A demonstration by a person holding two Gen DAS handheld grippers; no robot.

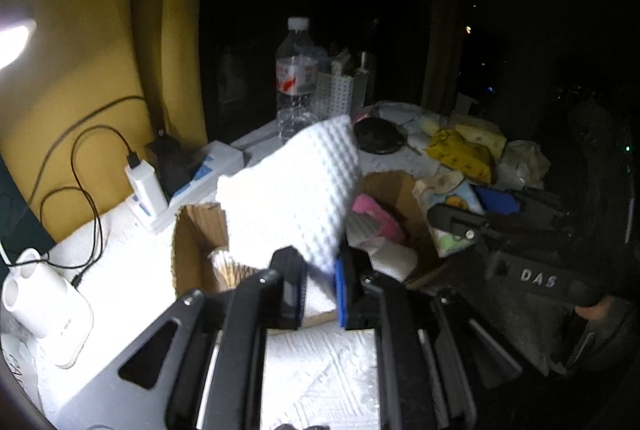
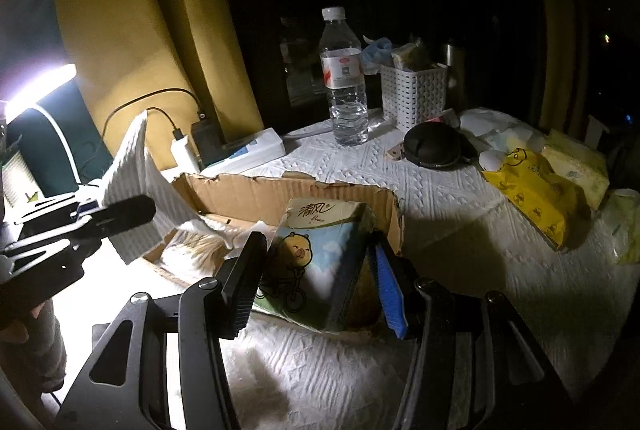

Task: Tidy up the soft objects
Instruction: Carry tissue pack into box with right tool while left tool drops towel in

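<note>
My left gripper [image 1: 318,280] is shut on a white dimpled sponge sheet [image 1: 292,193] and holds it up over the brown cardboard box [image 1: 196,234]. In the right wrist view the same sheet [image 2: 140,185] hangs from the left gripper [image 2: 120,216] at the box's left end. My right gripper [image 2: 316,282] is shut on a blue tissue pack with a cartoon chick [image 2: 316,262], held at the near right corner of the cardboard box [image 2: 280,193]. The pack and the right gripper [image 1: 460,226] also show at the right of the left wrist view. Pink and white soft items [image 1: 376,226] lie inside the box.
A water bottle [image 2: 344,77], a white basket [image 2: 412,95], a black round pouch [image 2: 434,145] and yellow tissue packs [image 2: 536,189] stand on the white cloth [image 2: 460,230]. A power strip with chargers and cables [image 1: 176,181] lies at the left. A lamp [image 2: 36,89] glares at the far left.
</note>
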